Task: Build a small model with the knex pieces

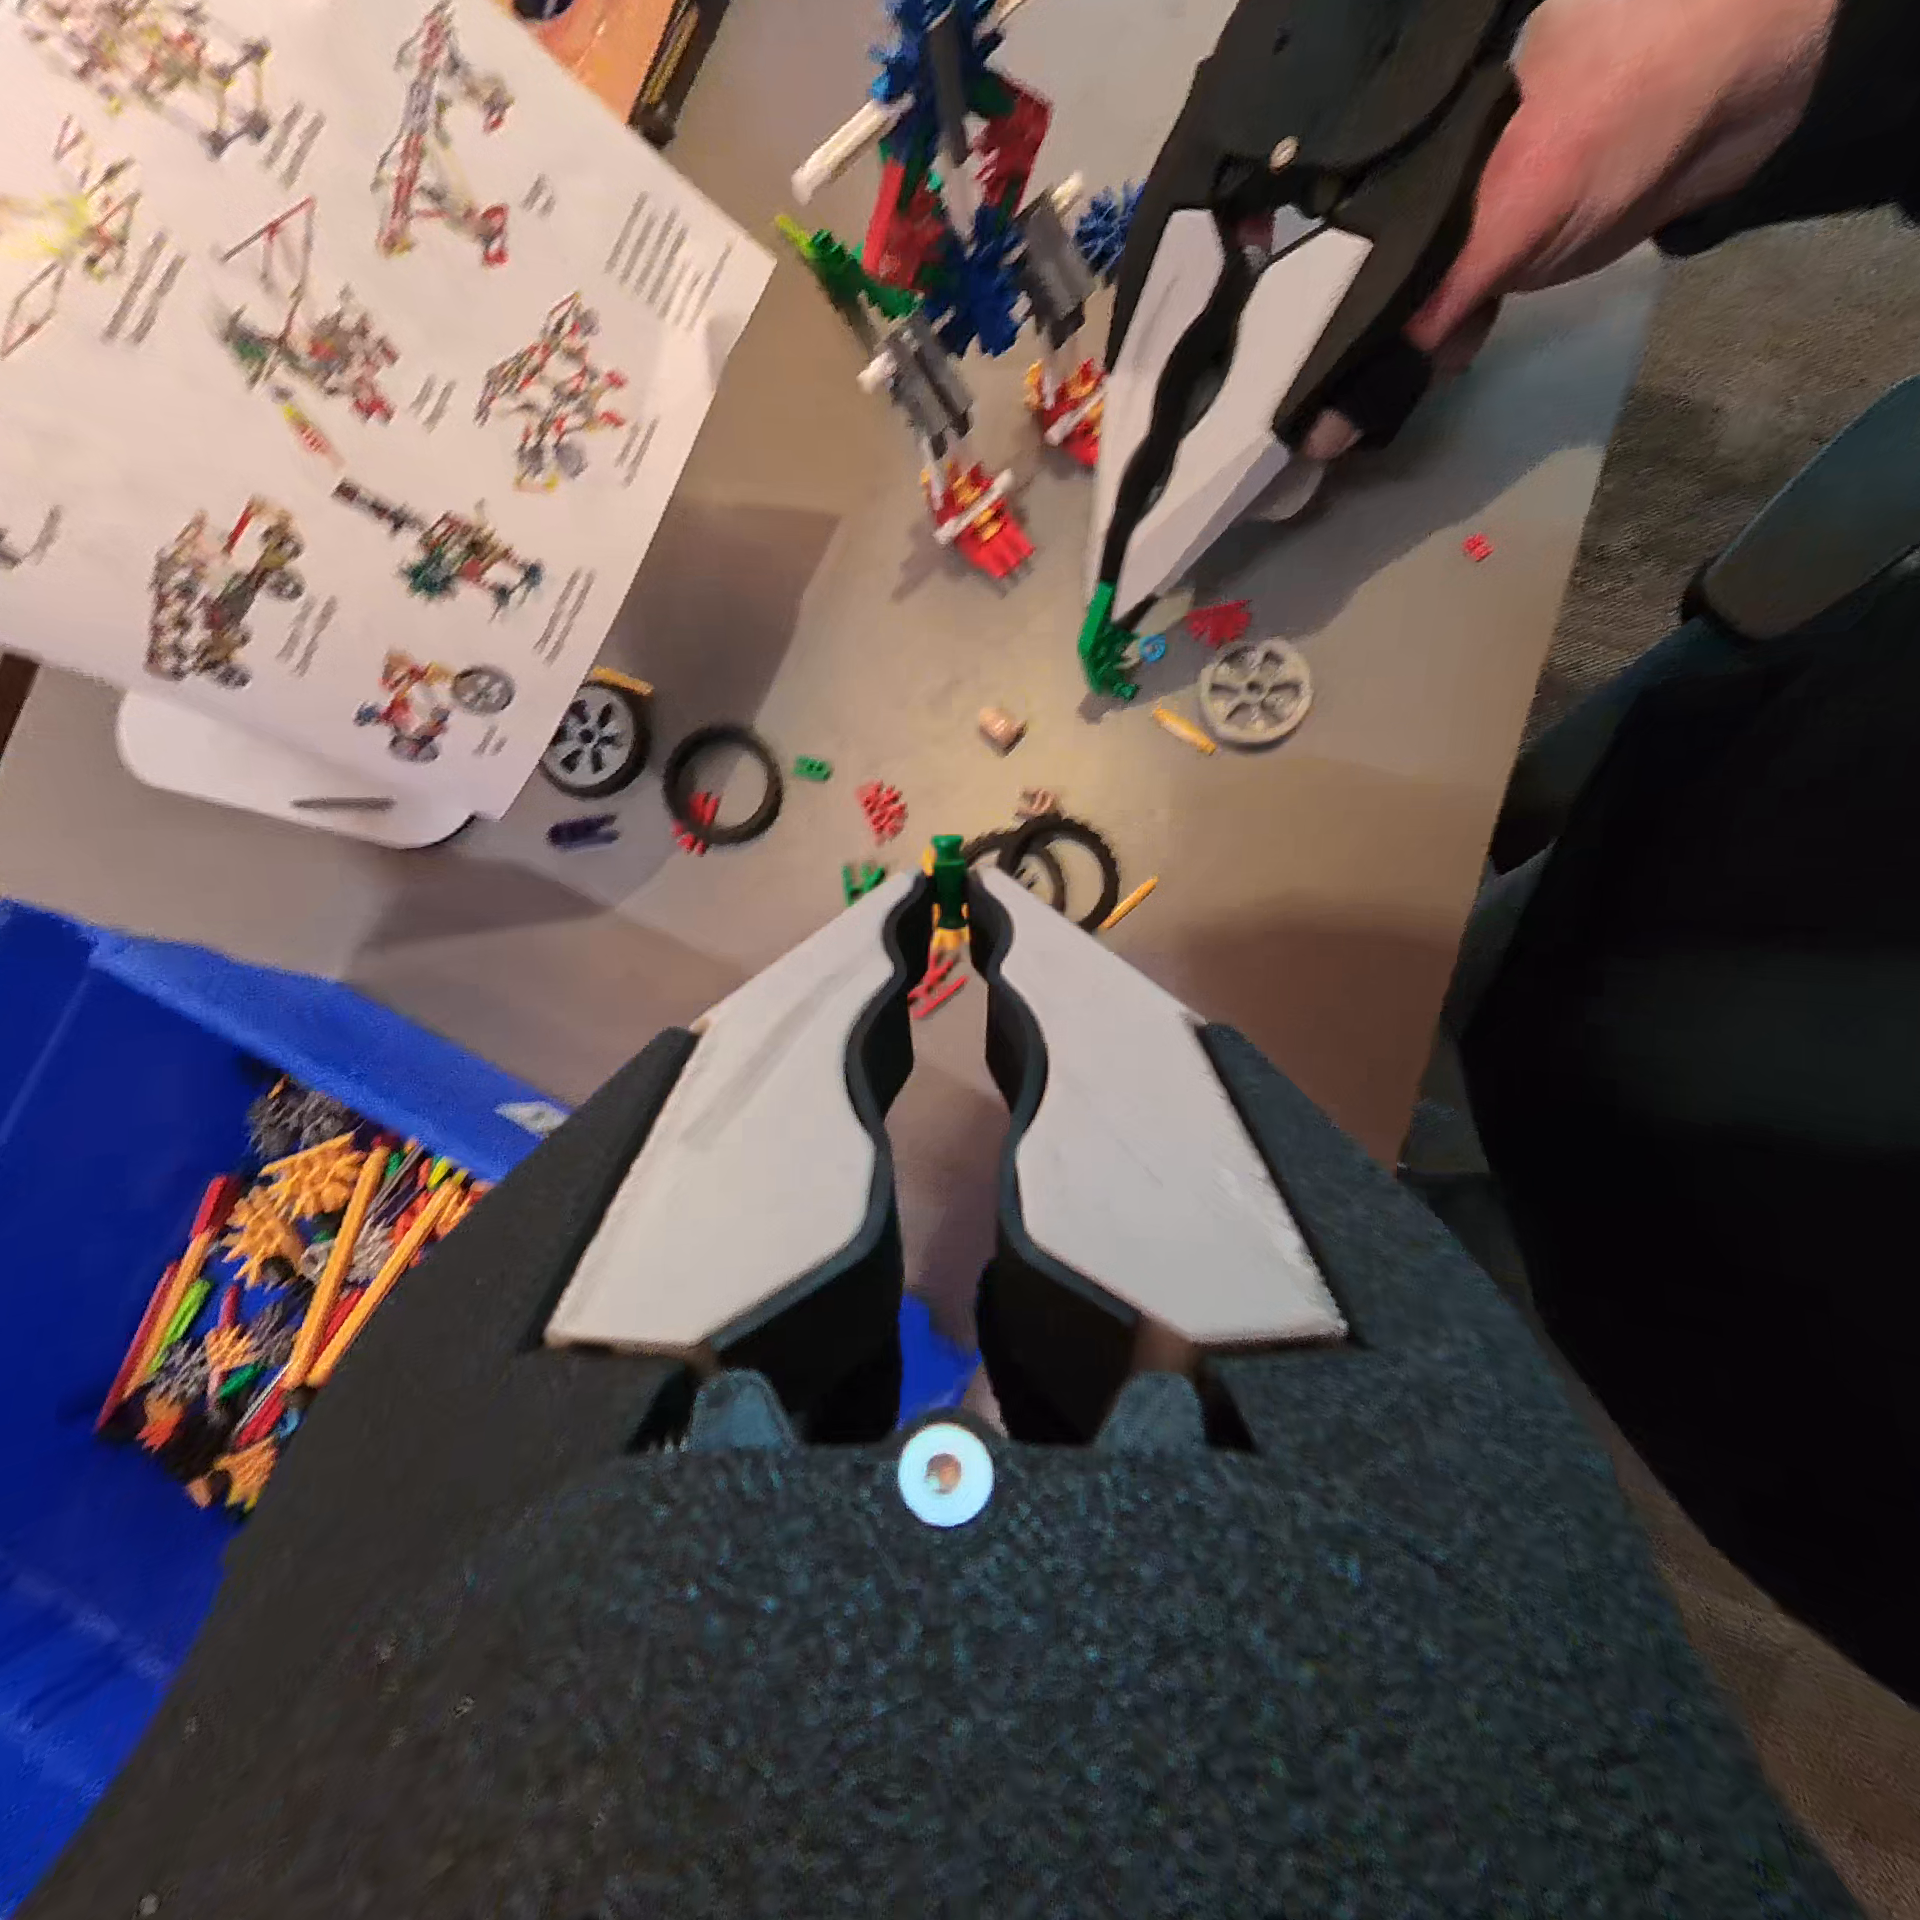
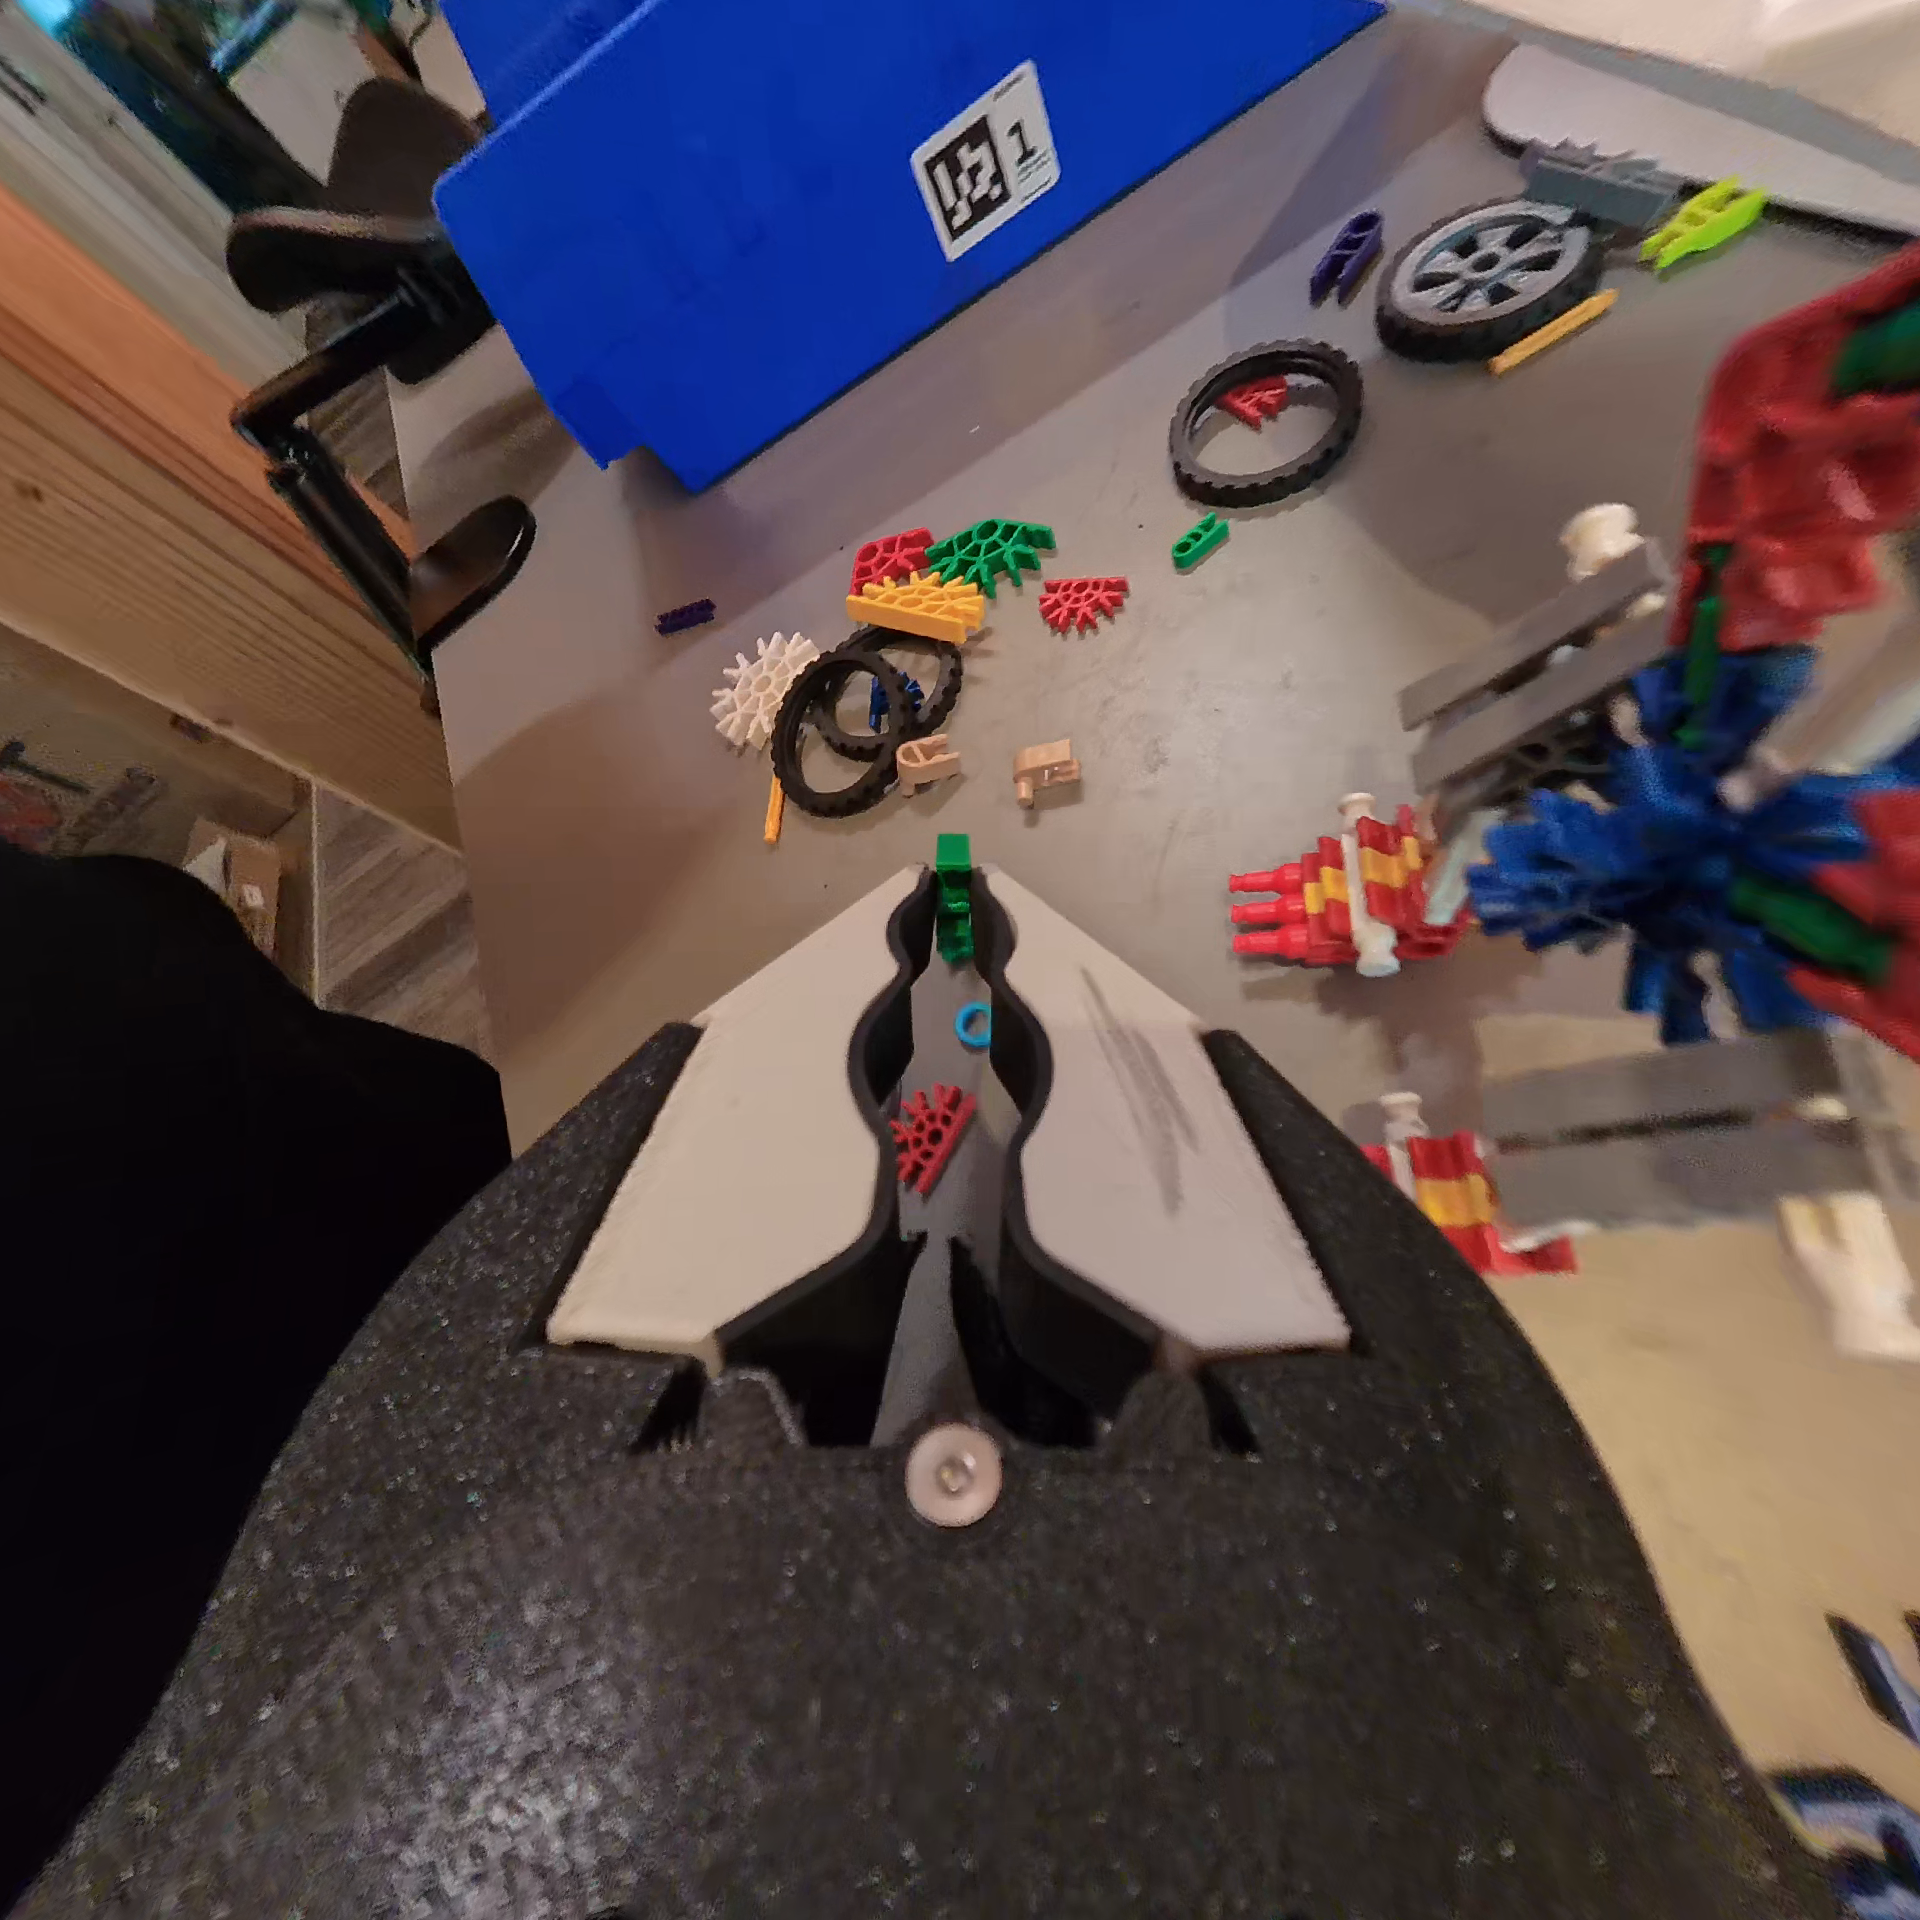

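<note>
In the left wrist view my left gripper is shut on a small green piece with a yellow part just behind it, held above the grey table. My right gripper is shut on a green connector. It also shows in the left wrist view, held by a hand, with the green connector touching the table. A tall model of blue, red, green and grey pieces stands just left of it. That model fills the right of the right wrist view.
A blue bin of loose pieces sits at lower left and shows in the right wrist view. A printed sheet stands at left. Black tyres, a wheel, a grey wheel and small connectors lie scattered. A chair stands at right. My right fingertips sit around 15 cm from my left ones. From the right gripper's tips to the grey wheel is close to 6 cm.
</note>
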`<state>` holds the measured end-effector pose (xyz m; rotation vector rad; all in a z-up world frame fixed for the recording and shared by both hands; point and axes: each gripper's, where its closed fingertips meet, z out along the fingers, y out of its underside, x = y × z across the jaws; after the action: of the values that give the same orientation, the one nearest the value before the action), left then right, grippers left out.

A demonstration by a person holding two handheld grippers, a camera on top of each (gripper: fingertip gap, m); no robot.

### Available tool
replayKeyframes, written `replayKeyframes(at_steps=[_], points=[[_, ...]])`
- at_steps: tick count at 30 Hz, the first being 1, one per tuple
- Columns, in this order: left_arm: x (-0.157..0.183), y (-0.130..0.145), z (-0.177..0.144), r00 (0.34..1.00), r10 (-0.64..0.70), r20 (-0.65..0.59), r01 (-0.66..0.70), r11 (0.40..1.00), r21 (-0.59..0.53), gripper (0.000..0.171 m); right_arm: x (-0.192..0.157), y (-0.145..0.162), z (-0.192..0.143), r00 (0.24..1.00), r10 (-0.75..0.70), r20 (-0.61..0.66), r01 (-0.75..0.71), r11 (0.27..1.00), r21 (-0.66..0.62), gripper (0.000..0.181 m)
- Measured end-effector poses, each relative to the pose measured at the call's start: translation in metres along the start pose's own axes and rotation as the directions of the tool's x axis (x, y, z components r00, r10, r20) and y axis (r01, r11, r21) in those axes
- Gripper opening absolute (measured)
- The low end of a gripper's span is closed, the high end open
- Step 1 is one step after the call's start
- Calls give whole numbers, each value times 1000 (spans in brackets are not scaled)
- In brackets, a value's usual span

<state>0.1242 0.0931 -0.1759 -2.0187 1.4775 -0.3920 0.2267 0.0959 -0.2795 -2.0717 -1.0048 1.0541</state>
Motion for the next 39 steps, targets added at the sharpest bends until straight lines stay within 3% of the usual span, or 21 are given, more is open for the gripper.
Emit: replayKeyframes(at_steps=[6, 15, 39], points=[[34, -26, 33, 996, -17, -86, 22, 998, 62, 3, 24, 1, -9, 984, 155, -83, -152, 987, 45, 6], [53, -16, 83, 987, -91, -133, 95, 995, 27, 4, 31, 10, -3, 976, 147, -163, -149, 989, -3, 8], [60, 9, 120, 971, -201, -133, 198, 980, -30, 4, 30, 14, -13, 983, 96, -157, -99, 995, -13, 18]])
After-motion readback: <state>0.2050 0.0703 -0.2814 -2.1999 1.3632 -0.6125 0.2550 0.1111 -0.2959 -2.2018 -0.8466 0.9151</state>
